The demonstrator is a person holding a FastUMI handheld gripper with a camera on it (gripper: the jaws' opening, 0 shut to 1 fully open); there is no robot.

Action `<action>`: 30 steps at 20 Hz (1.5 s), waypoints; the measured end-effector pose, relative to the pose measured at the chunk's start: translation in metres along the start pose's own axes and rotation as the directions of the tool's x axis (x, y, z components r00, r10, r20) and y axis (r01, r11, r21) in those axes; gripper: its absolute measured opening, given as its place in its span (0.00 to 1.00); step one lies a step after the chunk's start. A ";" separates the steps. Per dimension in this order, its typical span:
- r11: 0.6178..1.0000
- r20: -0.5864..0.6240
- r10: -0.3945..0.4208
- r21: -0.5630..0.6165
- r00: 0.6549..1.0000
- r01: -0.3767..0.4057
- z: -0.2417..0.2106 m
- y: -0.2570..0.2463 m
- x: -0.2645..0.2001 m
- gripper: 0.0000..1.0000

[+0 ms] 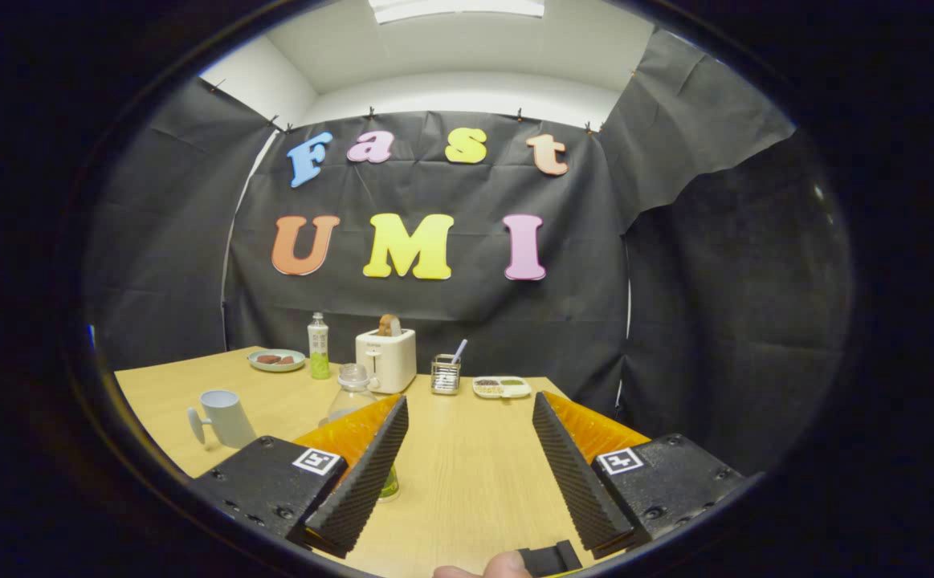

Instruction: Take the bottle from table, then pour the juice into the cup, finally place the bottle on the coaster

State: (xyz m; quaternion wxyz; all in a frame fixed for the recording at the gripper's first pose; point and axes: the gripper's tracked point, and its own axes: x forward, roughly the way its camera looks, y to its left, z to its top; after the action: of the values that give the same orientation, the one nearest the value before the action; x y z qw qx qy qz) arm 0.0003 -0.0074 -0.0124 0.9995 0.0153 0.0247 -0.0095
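On the bench (467, 449), the gripper (471, 461) has its jaws wide apart, empty; the bottle (352, 393) looks slippery, so grip its body.

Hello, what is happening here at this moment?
A person holds a claw over a wooden table; a fingertip shows near it. The claw is open and grips nothing. A clear bottle with a little green juice stands just beside the left finger, partly hidden behind it. A white cup stands further left. Beyond them are a green bottle, a toaster, a plate, a small holder and a tray. Nothing looks poured yet.
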 end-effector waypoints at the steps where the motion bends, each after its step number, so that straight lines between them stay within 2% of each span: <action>1: 1.000 0.000 0.003 -0.001 1.000 -0.003 0.000 0.001 0.000 1.00; 14: 0.993 -0.060 0.117 0.028 0.991 -0.115 -0.027 0.048 0.006 1.00; 21: 0.984 -0.119 0.165 0.084 0.979 -0.156 -0.064 0.085 0.018 1.00; 30: 0.990 -0.196 0.143 0.039 0.970 -0.138 -0.097 0.105 0.051 1.00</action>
State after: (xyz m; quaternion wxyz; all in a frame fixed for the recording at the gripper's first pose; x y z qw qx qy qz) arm 0.0489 0.1000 -0.1087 0.9900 0.0302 0.1231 0.0626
